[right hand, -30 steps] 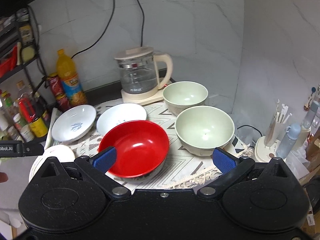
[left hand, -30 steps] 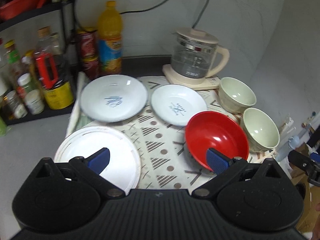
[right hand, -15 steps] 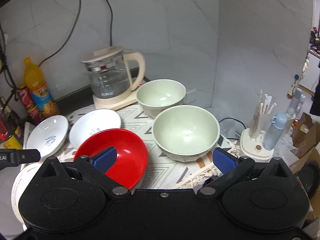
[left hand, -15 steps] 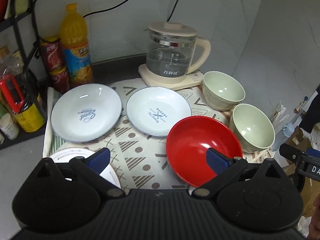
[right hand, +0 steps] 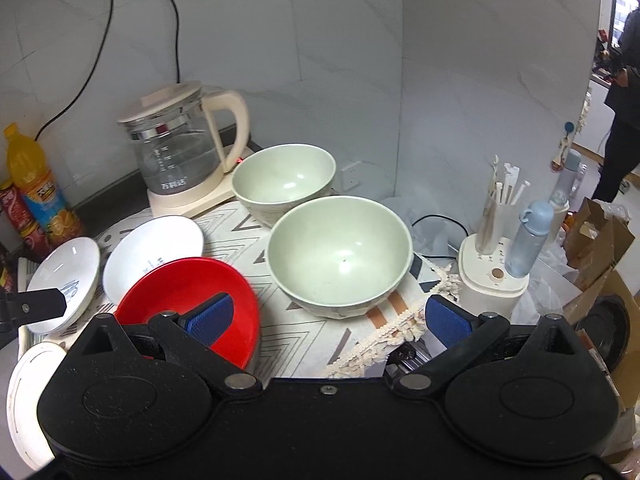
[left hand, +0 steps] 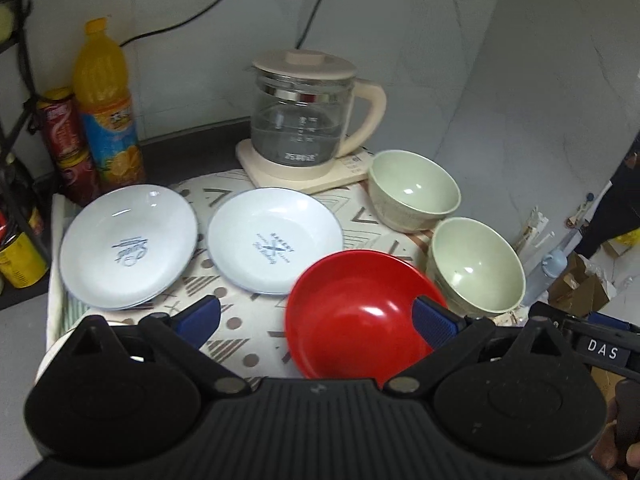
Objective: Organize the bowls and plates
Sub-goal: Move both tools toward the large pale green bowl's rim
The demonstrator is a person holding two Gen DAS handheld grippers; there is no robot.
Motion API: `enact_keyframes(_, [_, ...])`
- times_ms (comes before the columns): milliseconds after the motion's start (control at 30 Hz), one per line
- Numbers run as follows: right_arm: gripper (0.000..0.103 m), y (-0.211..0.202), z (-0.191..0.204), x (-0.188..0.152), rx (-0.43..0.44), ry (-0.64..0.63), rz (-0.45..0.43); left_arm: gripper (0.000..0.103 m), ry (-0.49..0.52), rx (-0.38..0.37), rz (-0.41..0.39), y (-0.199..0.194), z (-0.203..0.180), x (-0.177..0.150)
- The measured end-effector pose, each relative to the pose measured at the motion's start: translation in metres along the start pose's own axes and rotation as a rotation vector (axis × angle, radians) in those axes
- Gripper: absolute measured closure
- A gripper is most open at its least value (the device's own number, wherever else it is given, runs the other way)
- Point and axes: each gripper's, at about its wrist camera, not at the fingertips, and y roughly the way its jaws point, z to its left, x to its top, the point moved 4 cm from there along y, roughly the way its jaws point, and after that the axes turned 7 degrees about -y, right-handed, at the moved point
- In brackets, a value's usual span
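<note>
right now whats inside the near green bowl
Nothing but a tiny dark speck at the bottom of the near green bowl; its whole inside shows. What is under it is hidden.

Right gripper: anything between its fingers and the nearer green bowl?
Nothing: the right wrist view shows only bare patterned mat between the right gripper and the nearer green bowl.

red bowl [left hand: 356,312], 2 pale green bowls [right hand: 340,252], white plates [left hand: 276,240] with blue print, geometric-patterned beige cloth [left hand: 240,320]

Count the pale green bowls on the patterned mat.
2. One pale green bowl stands beside the glass kettle; the other pale green bowl stands nearer, right of the red bowl. None looks hidden.
</note>
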Motion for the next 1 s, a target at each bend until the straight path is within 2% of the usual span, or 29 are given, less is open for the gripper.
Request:
enact_keyframes(167, [0.000,0.006,-0.011,0.002,0.012,0.039,0.005,0.001,0.048,0.009,0.045,0.018,-0.020,0.003])
enact_keyframes(300, [0.000,0.018,-0.022,0.003,0.013,0.075,0.025,0.001,0.083,-0.014,0.083,0.035,-0.037,0.003])
enact_keyframes(433, [0.000,0.031,-0.037,0.005,0.016,0.104,0.041,0.003,0.122,-0.010,0.086,0.052,-0.055,0.007])
enact_keyframes(700, [0.000,0.058,-0.065,0.011,0.018,0.121,0.079,0.003,0.154,-0.033,0.142,0.090,-0.095,0.017])
enact_keyframes(833, [0.000,0.073,-0.076,0.014,0.033,0.140,0.103,0.003,0.185,-0.049,0.144,0.105,-0.115,0.024])
enact_keyframes(1000, [0.001,0.093,-0.084,0.017,0.056,0.152,0.141,0.003,0.177,-0.045,0.166,0.128,-0.129,0.031])
